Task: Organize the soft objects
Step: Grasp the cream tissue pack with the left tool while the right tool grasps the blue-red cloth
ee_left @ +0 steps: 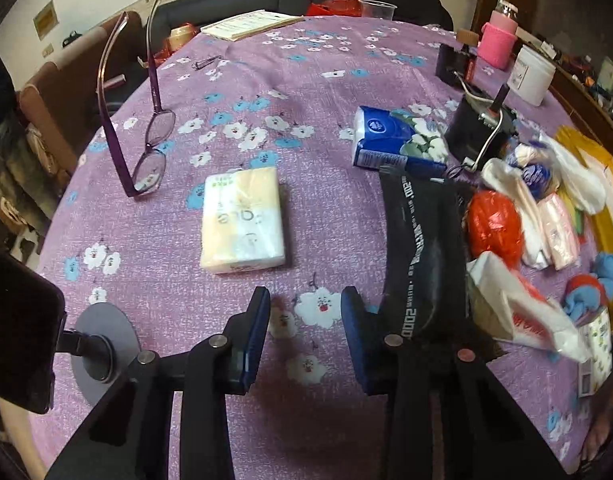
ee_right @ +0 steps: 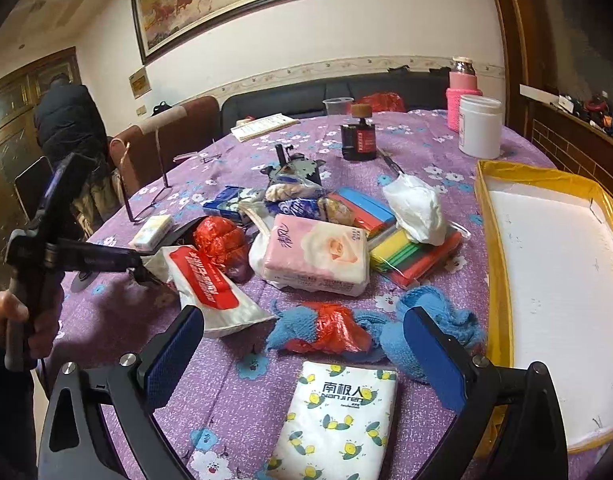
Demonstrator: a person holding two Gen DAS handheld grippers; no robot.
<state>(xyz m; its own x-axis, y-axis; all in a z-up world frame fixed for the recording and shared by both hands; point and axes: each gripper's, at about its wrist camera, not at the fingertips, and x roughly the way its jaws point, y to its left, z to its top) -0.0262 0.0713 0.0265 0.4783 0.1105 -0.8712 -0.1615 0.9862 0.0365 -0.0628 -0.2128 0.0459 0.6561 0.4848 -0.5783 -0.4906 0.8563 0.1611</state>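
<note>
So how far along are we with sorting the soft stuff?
Barely started: the yellow-rimmed tray holds nothing. Both grippers, left and right, are open and hold nothing. The lemon-print tissue pack, pink tissue pack and blue cloth lie on the table.

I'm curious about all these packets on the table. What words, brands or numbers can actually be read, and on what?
"南极人 NANJIREN": lemon-print tissue pack.
"2000": black strap; its other print is too small.
Pink rose tissue pack: characters blurred.
Red-and-white wipes packet: white characters blurred.
Pale yellow tissue pack: upside-down letters, unclear.
Blue tissue pack: logo unreadable.
</note>
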